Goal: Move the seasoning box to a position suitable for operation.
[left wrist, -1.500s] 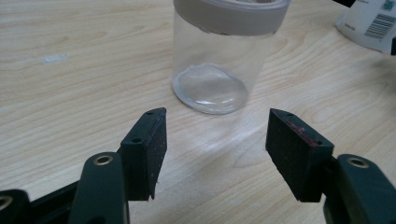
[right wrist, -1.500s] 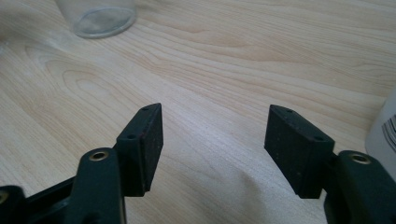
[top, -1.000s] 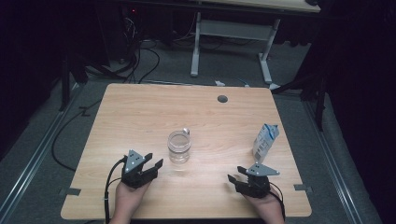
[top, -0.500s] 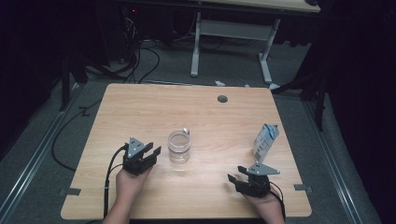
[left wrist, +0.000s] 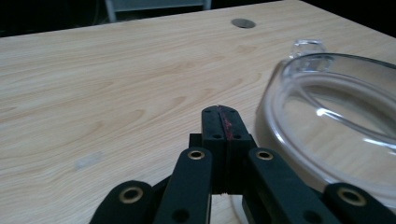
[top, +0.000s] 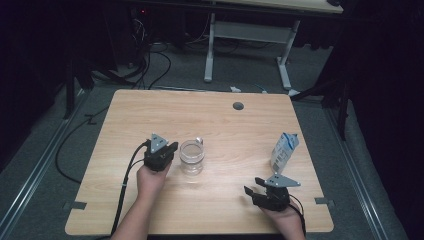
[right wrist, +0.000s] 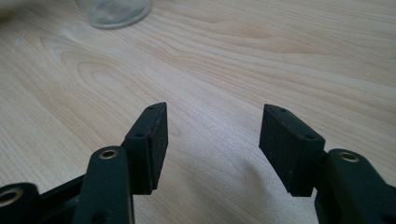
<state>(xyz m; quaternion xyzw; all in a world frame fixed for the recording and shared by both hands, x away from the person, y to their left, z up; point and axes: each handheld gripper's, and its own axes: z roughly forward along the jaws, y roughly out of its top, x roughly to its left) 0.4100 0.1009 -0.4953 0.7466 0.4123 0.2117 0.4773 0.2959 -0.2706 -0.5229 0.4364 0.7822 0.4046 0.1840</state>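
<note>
Glass jar (top: 192,156) upright near table (top: 215,120) centre, small handle or spout, hard to tell which, at its 12 o'clock rim. Left gripper (top: 170,149) just beside jar at 9 o'clock, jaws just closed pad to pad on nothing. Right gripper (top: 251,190) at 4 o'clock, well apart, jaws wide and empty; carton (top: 284,151) at 3 o'clock.

No legible text, label, brand or number anywhere, print on the small blue-and-white carton (top: 284,152) on the light wooden table (top: 215,120) too small to read
</note>
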